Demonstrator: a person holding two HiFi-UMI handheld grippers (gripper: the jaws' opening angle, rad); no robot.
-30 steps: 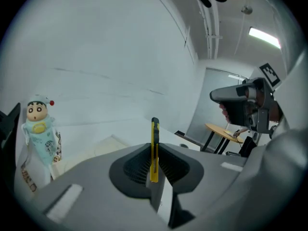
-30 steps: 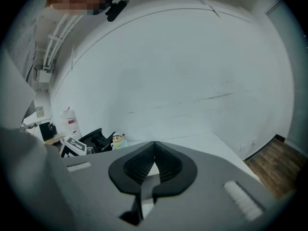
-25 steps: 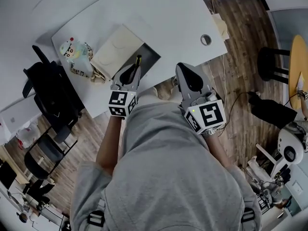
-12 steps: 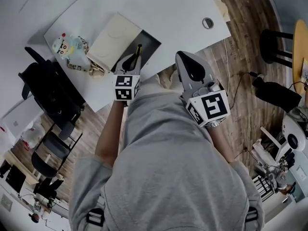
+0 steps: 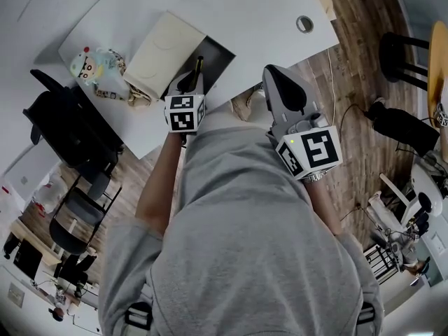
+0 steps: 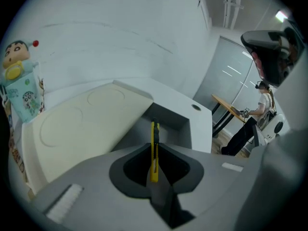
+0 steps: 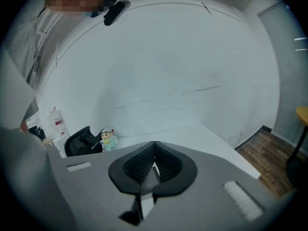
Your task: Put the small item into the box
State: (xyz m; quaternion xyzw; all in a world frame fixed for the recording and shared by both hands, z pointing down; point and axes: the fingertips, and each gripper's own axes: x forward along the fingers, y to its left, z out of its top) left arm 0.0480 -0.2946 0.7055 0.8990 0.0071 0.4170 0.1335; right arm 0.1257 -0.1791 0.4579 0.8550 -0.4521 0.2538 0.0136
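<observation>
My left gripper [image 5: 192, 82] is shut on a slim yellow utility knife [image 6: 154, 148], which stands on edge between the jaws and sticks out past the tips. The knife's tip [image 5: 199, 64] reaches over the near edge of the open grey box [image 5: 218, 56] on the white table. In the left gripper view the box's dark inside [image 6: 169, 123] lies just beyond the knife. The cream lid [image 5: 159, 46] is folded back to the box's left. My right gripper [image 5: 271, 72] hovers off the table's edge to the right, shut with nothing in it [image 7: 154, 144].
A cartoon-figure toy pack [image 5: 89, 67] lies left of the lid on the white table [image 5: 266, 12], which has a cable hole [image 5: 304, 24]. A black office chair [image 5: 66, 128] stands at the left. A stool [image 5: 399, 51] and cables sit on the wooden floor.
The left gripper with the knife has crept forward, so the knife's tip is now over the box's near edge. The right gripper has drifted slightly right. The head view has shifted.
</observation>
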